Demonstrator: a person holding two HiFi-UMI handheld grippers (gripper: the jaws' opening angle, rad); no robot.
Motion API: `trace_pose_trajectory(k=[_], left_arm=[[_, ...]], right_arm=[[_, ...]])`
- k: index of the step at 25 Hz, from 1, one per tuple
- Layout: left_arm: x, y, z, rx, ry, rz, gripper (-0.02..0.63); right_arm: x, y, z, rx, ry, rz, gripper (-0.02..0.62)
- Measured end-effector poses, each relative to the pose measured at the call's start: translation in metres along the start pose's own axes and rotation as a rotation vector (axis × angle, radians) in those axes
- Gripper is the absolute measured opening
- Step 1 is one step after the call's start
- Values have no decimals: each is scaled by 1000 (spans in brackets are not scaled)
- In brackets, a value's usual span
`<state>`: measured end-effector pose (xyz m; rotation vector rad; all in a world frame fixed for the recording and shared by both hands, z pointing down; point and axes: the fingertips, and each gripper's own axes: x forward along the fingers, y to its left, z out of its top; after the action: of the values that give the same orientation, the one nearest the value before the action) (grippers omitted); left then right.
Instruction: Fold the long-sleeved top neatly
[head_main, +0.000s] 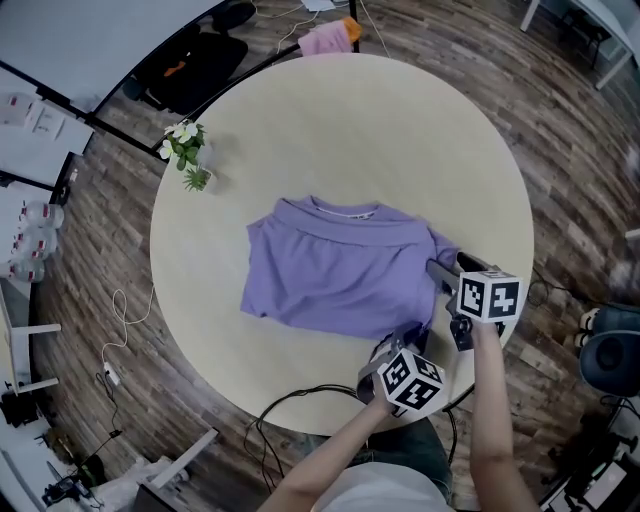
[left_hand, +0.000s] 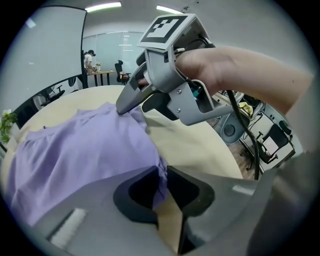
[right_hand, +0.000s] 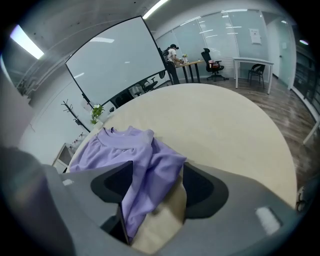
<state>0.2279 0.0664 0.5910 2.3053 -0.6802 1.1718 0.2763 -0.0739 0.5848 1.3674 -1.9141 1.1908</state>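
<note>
A purple long-sleeved top (head_main: 335, 265) lies partly folded on the round beige table (head_main: 380, 130), collar toward the far side. My left gripper (head_main: 396, 347) is at the top's near right corner, and in the left gripper view it (left_hand: 162, 186) is shut on a fold of the purple fabric (left_hand: 75, 155). At the right edge of the garment my right gripper (head_main: 442, 268) rests low over the table. In the right gripper view its jaws (right_hand: 152, 182) stand wide apart; a loose flap of the top (right_hand: 145, 175) lies between them, unpinched. The right gripper (left_hand: 125, 106) also shows in the left gripper view, tips on the cloth.
A small potted plant with white flowers (head_main: 187, 150) stands at the table's left edge. A black cable (head_main: 300, 400) loops off the near edge. A pink cloth (head_main: 325, 40) and a black chair (head_main: 195, 60) sit beyond the far edge, on a wooden floor.
</note>
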Motion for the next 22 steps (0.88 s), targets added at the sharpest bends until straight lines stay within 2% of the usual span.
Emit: trace_pose_trajectory(k=[4,7,9,10,11,17,22], left_arm=[[-1,1,1,-24,-10,-10,55],[-3,1,1,-35,-15,-16,49],[-3,3,1,-49,-23,-24,43],[-4,3,1,-58,-27,-31,41],[-4,4,2,-67,-30,-40,40],[-25,8,7,-132,-100,-86,34],[-60,29,16,-202,-181,-94,34]], right_arm=[[9,1,-3,-14,27,-46,338],[9,-4,-3,-31,22,-99,265],[11,-2,-4,-18,8,-83,220],[13,2,-4,1,0,-64,145],[14,4,-4,21,-9,-53,103],[6,12,4,19,-27,-119,84],[-7,33,24,34,-62,-130,83]])
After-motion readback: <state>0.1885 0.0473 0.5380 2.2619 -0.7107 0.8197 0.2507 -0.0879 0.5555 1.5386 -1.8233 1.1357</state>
